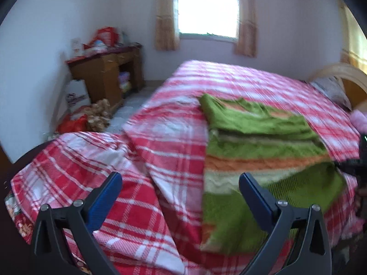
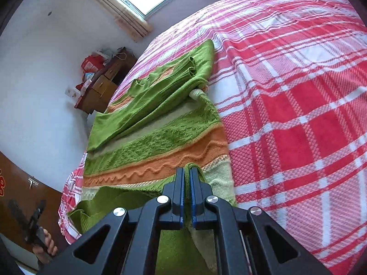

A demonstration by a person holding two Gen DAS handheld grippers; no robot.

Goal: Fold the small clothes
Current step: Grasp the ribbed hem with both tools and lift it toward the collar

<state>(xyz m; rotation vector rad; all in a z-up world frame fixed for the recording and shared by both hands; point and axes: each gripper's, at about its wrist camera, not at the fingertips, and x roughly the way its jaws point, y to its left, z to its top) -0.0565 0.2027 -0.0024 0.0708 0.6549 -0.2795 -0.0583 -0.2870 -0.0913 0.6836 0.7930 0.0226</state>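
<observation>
Left wrist view: the left gripper point(image 1: 181, 181) hangs with its jaws spread wide and nothing between them. Below and ahead of it lies a bed covered with a red and white plaid sheet point(image 1: 240, 80). The green and orange striped knit garment point(image 1: 263, 137) lies on the sheet, mostly ahead of the gripper's right-hand finger, its near hem reaching under that finger. A rumpled fold of the plaid sheet sits under the left-hand finger. Only this view takes in the whole room beyond the gripper: a window point(image 1: 207, 11) with tan curtains straight ahead, a wooden desk point(image 1: 107, 73) piled with red bags ahead to the left, and a curved wooden headboard point(image 1: 344, 73) far to the right. The picture is somewhat blurred.

Right wrist view: the right gripper point(image 2: 187, 171) is clenched on a green fold of the knit garment point(image 2: 160, 119), pinched between the blue pads at the near edge. The rest of the garment stretches ahead and to the left of the fingers, a sleeve laid across the body; these details the other view blurs. Bare plaid sheet point(image 2: 298, 91) fills everything to the gripper's right. Low at the left edge, a hand point(image 2: 44, 244) holds the dark handle of the other gripper, a thing the left view cannot show.
</observation>
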